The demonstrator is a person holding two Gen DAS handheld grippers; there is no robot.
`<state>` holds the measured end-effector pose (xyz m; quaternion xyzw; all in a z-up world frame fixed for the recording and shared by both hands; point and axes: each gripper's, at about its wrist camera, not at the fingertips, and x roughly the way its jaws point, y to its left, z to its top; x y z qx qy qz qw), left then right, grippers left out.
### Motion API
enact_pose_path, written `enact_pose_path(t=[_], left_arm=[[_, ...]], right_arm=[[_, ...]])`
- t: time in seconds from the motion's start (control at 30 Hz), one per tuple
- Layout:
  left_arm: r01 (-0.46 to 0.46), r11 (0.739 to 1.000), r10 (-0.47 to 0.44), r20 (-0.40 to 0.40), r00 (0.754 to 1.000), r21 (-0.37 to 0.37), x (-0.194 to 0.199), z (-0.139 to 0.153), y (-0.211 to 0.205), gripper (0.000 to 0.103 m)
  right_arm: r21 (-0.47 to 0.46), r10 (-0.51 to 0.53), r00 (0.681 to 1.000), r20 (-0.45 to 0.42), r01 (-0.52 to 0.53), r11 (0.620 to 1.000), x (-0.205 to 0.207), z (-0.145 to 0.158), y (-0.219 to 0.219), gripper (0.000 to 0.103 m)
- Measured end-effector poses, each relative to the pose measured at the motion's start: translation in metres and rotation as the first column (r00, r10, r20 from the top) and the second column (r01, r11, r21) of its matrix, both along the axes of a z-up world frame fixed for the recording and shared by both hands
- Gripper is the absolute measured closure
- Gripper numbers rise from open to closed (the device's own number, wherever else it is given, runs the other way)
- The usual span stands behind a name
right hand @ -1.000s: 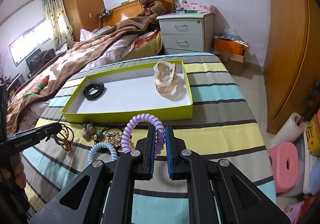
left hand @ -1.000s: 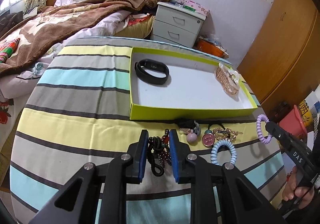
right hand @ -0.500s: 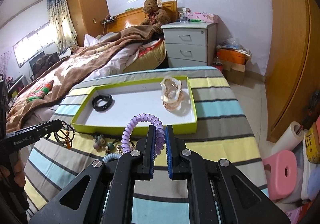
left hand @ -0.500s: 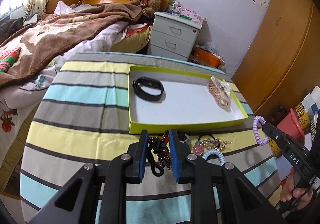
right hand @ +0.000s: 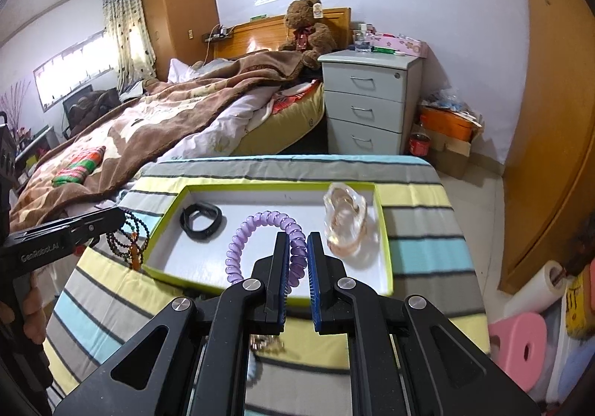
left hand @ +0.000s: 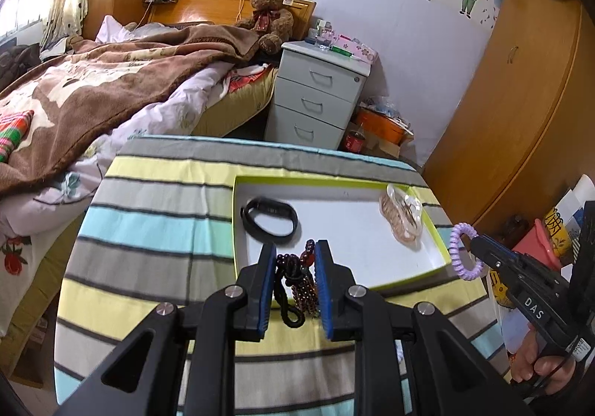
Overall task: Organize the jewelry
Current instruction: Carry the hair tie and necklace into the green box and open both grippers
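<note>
Lilac walls, unmade bed, grey nightstand, wooden wardrobe.

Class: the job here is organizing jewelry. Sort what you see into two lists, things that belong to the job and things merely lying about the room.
Belongs to the job:
- green tray
- black band
- clear hair claw
- dark bead bracelet in left gripper
- purple coil tie in right gripper

Lying about:
- teddy bear
- drawer unit
- pink stool
- brown blanket

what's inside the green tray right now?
In the green tray: a black wristband and a clear hair claw. The tools hide part of its near edge, so anything there can't be seen.
</note>
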<state>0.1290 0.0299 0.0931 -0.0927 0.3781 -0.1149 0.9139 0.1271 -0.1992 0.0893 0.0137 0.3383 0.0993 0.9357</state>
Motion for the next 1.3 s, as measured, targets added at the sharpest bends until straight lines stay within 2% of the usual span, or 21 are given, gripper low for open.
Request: enact_pose_path(t=[0.17, 0.47, 0.67, 0.93, 1.3], left_arm=[[0.009, 1.0, -0.009, -0.014, 1.0, -0.011, 0.018, -0.002, -0.003, 0.081], [0.018, 1.0, -0.019, -0.066, 0.998, -0.014, 0.047, -0.023, -0.013, 0.081], [0.016, 1.0, -0.014, -0.103, 0.995, 0.013, 0.062, -0.041, -0.015, 0.081], [0.0, 0.999, 0.006, -0.144, 0.99, 0.043, 0.071, -0.061, -0.011, 0.081], [-0.017, 0.997, 0.029, -0.157, 0.987, 0.076, 0.075, -0.069, -0.009, 0.08]], right_arm=[[-0.001, 0.013, 0.999, -0.034, -0.013, 1.0, 0.029, -0.004, 0.009, 0.093], [-0.02, 0.019, 0.992, -0.124, -0.022, 1.0, 0.083, -0.029, 0.028, 0.093], [-0.047, 0.021, 0.986, -0.167, -0.029, 0.998, 0.106, -0.045, 0.036, 0.093], [-0.073, 0.027, 0.976, -0.215, -0.044, 0.996, 0.127, -0.063, 0.047, 0.093], [-0.105, 0.021, 0.968, -0.251, -0.048, 0.993, 0.137, -0.078, 0.053, 0.093]])
